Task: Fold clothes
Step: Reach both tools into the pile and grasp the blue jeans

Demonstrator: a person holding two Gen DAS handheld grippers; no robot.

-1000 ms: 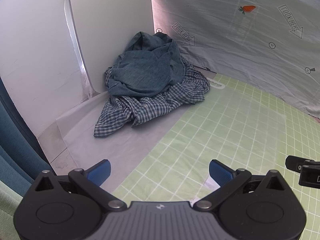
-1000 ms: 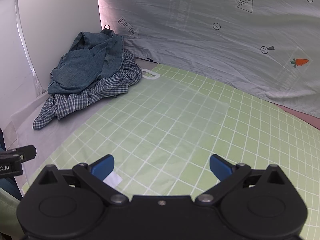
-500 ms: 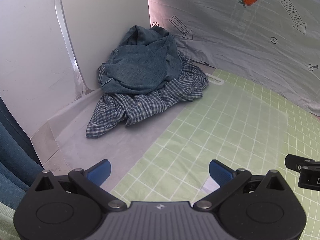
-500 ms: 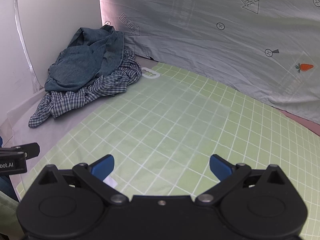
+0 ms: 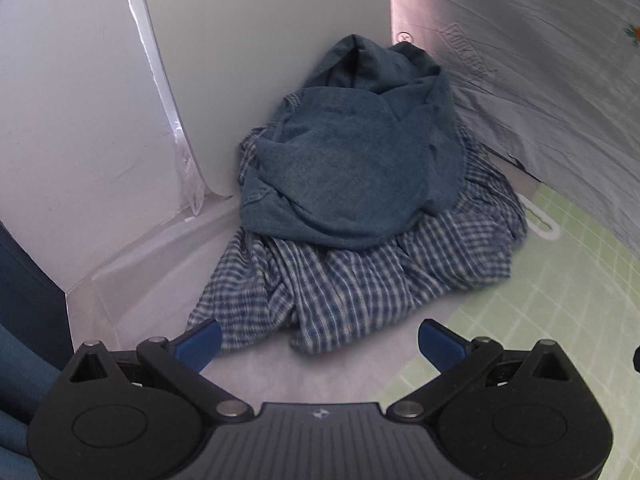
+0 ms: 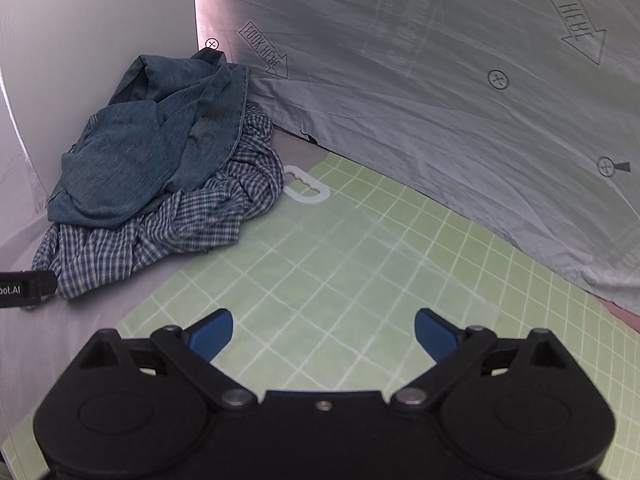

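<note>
Against the corner, two garments: one teal top (image 5: 352, 160) over one checked shirt (image 5: 360, 280).

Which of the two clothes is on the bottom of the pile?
The blue-and-white checked shirt is underneath. The plain dark-blue garment is heaped on top of it, with only the checked one's edges spilling out.

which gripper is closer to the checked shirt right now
Left. The left gripper has open jaws right at the near hem of the checked shirt. The right gripper, also open, hangs over the green grid mat, off to the shirt's right.
</note>
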